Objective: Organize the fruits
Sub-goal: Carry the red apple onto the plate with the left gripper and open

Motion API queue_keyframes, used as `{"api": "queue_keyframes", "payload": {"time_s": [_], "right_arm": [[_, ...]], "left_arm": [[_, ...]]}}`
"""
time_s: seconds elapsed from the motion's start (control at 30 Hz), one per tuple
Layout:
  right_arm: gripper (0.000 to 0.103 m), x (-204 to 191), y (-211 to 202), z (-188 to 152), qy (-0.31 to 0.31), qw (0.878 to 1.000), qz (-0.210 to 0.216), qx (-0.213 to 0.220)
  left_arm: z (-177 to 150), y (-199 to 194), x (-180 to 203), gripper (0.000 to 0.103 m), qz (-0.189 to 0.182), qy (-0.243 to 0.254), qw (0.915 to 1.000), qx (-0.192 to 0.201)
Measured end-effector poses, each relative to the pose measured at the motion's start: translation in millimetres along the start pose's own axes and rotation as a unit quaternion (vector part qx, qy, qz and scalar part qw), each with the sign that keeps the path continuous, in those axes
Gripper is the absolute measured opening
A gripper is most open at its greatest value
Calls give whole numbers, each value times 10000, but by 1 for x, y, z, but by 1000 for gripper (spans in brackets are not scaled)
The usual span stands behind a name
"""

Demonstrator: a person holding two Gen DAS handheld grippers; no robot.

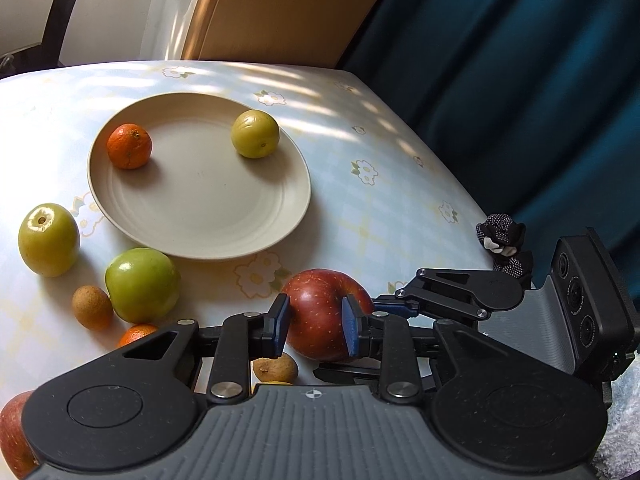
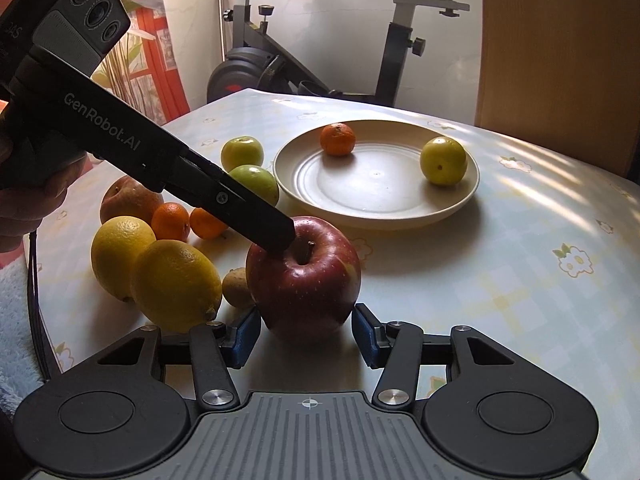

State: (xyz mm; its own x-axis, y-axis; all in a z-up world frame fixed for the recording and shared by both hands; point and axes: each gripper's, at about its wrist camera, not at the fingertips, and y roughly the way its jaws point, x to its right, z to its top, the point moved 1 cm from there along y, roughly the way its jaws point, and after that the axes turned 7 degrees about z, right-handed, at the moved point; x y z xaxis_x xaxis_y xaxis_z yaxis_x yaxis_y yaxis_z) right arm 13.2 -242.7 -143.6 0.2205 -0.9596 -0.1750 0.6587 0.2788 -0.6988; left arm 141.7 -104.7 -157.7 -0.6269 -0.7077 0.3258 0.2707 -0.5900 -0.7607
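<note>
My left gripper [image 1: 315, 330] pinches the red apple [image 2: 304, 278] just short of the plate [image 2: 474, 178], my right gripper [image 2: 306, 338] spread astride it; lift vertically, avoiding neighbouring lemons [image 2: 176, 284].

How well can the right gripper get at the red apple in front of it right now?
Probably yes: the right gripper flanks the red apple with open jaws. The left gripper sits at its top by the stem and a lemon crowds one side, but neither blocks the pads.
</note>
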Motion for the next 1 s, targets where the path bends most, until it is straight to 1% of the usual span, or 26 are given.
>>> {"api": "queue_keyframes", "payload": {"time_s": [0.1, 0.2, 0.33, 0.4, 0.6, 0.7, 0.8, 1.0], "right_arm": [[47, 1, -1, -2, 48, 9999, 44, 88], [47, 3, -1, -2, 62, 9999, 76, 63], [48, 0, -3, -1, -37, 10000, -30, 77], [49, 0, -3, -1, -27, 10000, -15, 93], [48, -1, -6, 0, -60, 9998, -39, 178], [48, -1, -10, 5, -96, 9994, -72, 319], [48, 0, -12, 13, -245, 9989, -119, 368], [48, 6, -12, 41, -628, 9965, -183, 517]], "left_arm": [[1, 1, 0, 30, -7, 3, 10000, -5], [3, 1, 0, 30, -8, 10, 10000, -33], [3, 2, 4, 31, 31, 93, 9999, -32], [3, 2, 6, 31, 76, 198, 9998, -28], [3, -1, 8, 31, 144, 239, 9996, 57], [6, -7, 9, 31, 135, 241, 9994, 188], [12, -11, 10, 31, 180, 286, 9991, 262], [29, -23, 9, 31, 300, 261, 9979, 520]]}}
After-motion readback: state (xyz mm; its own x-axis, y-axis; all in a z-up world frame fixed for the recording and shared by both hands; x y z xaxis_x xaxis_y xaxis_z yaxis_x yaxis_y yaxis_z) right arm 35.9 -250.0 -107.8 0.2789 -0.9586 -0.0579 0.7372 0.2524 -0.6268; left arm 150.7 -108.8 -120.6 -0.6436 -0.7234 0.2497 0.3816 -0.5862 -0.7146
